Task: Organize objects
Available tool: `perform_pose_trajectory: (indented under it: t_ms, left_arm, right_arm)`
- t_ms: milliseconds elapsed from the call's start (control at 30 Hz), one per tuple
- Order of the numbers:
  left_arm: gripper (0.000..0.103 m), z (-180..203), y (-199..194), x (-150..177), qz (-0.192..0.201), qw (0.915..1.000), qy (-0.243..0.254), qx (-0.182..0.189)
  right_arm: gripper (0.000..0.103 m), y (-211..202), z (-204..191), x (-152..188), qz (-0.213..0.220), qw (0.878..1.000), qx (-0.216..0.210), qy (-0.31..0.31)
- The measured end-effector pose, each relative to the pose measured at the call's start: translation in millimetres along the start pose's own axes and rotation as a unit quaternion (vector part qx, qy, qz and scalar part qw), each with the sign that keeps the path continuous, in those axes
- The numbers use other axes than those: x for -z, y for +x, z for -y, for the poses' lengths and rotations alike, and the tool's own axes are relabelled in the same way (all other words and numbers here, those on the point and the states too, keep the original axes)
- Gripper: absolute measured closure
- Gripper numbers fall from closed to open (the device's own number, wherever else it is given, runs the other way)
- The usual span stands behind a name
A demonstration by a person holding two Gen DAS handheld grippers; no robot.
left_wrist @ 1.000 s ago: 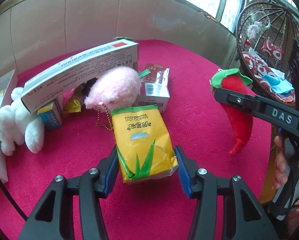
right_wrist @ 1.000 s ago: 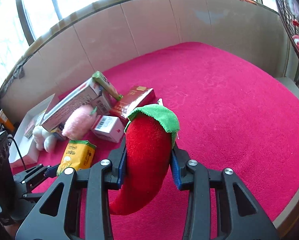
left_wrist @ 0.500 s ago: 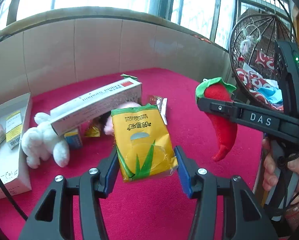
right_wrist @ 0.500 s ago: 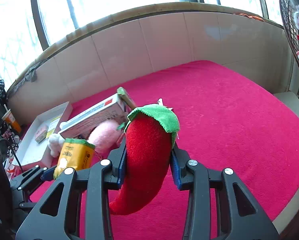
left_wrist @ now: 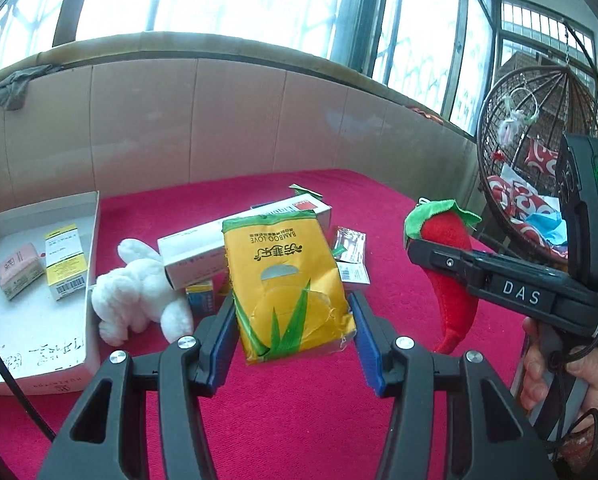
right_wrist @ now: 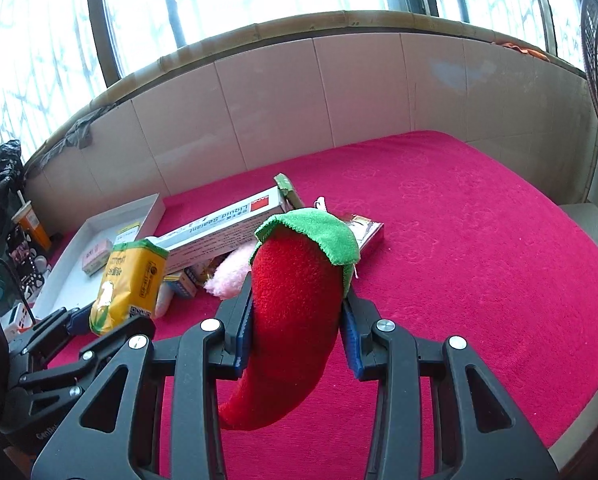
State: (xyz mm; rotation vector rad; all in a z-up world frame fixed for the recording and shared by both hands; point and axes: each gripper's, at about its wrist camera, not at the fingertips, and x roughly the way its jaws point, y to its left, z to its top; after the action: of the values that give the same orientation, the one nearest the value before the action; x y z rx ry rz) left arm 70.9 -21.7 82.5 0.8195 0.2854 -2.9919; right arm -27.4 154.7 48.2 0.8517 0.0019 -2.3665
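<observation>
My left gripper is shut on a yellow tissue pack with green leaves, held above the red cloth; the pack also shows in the right wrist view. My right gripper is shut on a red plush chili with a green cap, held in the air; the chili shows at the right of the left wrist view. On the cloth behind lie a long white sealant box, a white plush rabbit and a pink plush.
A white cardboard tray at the left holds a pink box and a yellow-white box. A small blue box and foil packets lie by the sealant box. A wicker hanging chair stands at the right. A tiled wall bounds the back.
Both grippers have lifted with their loads: the tissue pack and the chili have risen above the cloth. The white tray has come into the left wrist view.
</observation>
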Motion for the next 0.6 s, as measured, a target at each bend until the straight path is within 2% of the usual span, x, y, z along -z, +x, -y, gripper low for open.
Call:
perform_pose_trajectory:
  t_ms: [600]
  left_arm:
    - [0.05, -23.4, -16.3, -5.2, 0.026, 0.9993, -0.025, -0.01]
  right_arm:
    - [0.067, 1.7, -24.7, -1.2, -0.004, 1.0, -0.011, -0.017]
